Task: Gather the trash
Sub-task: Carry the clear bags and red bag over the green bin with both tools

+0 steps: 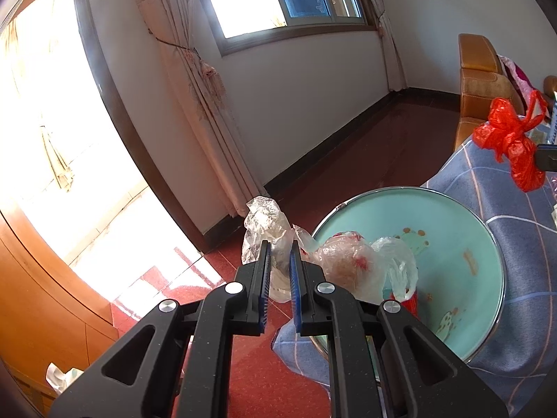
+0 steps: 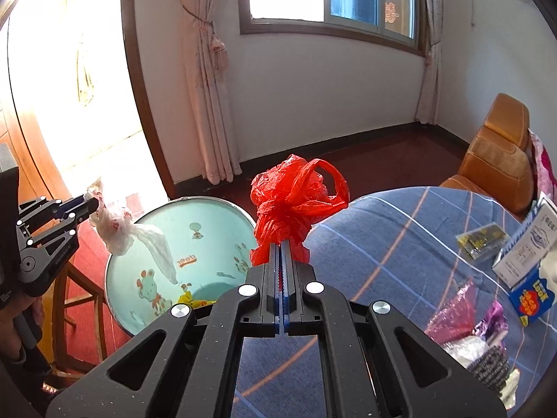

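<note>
two claws: the left claw [image 1: 280,261] pinches one clear plastic bag [image 1: 348,261] above one teal basin [image 1: 463,244]; the right claw [image 2: 282,254] pinches one red plastic bag [image 2: 292,202] beside that basin, over the table [image 2: 400,237].

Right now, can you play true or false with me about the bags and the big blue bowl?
1. The right gripper is shut on the red plastic bag. True.
2. The left gripper is holding nothing. False: it is shut on a clear plastic bag.
3. The basin is pale blue-green inside, with cartoon animals. True.
4. The red bag already lies in the basin. False: it hangs from the right gripper, in front of the basin's rim and the edge of the blue checked cloth.
5. The cloth is bare. False: a white box and wrappers lie on it.
</note>
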The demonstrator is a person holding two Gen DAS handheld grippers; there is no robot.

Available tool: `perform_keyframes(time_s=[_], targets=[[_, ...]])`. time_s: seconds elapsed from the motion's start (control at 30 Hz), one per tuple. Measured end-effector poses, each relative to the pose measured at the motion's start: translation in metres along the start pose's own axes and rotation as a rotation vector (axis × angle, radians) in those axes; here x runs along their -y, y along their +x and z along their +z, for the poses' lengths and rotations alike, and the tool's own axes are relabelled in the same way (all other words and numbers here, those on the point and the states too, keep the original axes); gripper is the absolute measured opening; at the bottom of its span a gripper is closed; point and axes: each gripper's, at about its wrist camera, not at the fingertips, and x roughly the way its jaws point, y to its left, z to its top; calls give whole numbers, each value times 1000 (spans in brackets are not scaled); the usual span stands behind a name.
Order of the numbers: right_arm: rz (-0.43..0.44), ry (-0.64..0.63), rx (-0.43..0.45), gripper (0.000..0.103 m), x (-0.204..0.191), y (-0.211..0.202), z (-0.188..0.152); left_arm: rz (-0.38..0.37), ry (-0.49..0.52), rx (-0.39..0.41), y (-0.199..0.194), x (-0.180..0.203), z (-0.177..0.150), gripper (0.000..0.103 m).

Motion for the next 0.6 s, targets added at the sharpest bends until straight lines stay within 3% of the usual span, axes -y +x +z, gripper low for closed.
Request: perform_keyframes(time_s=[0.6], targets=[[21,-71,-47,2,-20,30,3,-13,2,-10,5,-2,0,10]])
